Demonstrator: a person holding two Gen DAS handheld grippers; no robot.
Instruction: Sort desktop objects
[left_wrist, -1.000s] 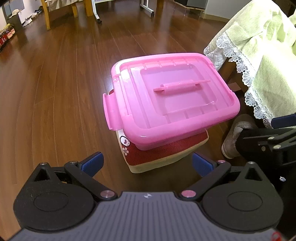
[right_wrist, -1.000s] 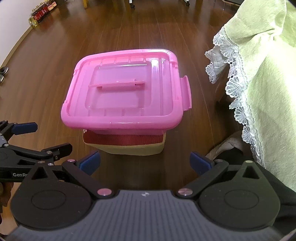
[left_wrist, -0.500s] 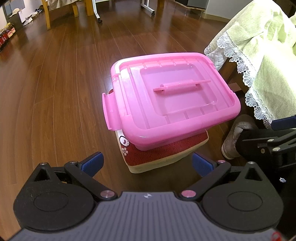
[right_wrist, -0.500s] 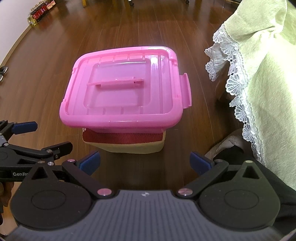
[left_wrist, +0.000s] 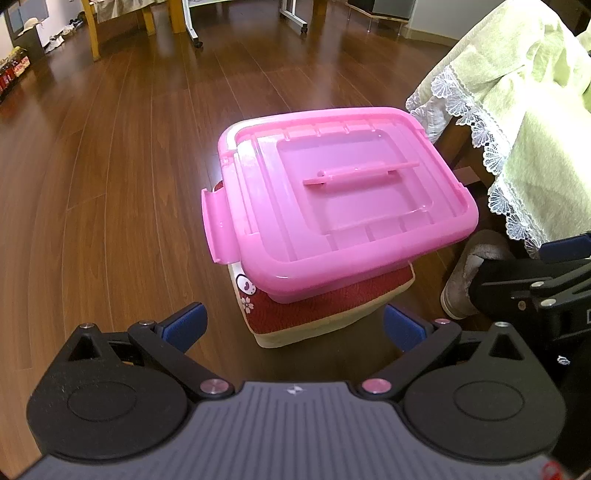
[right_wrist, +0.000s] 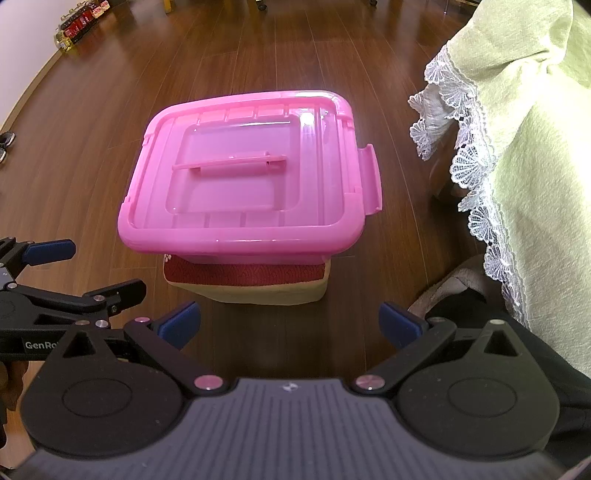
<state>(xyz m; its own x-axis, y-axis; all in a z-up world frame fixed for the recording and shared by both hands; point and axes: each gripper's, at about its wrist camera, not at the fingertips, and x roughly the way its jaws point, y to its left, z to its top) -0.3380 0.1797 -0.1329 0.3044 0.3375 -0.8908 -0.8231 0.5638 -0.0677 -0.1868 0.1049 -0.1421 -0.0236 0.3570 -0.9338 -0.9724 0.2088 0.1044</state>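
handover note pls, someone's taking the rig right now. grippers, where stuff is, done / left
Left gripper: open, empty, short of the box.
Right gripper: open, empty, beside the left one.
Pink storage box: lid on, handle lying flat, side latches in view; whether they are snapped shut I cannot tell. It sits on a red and cream cushioned stool on the wooden floor, next to a table draped in a green lace-edged cloth.
Done: nothing visible.
Left: everything. No loose objects to sort are in view; the box probably has to be opened first.
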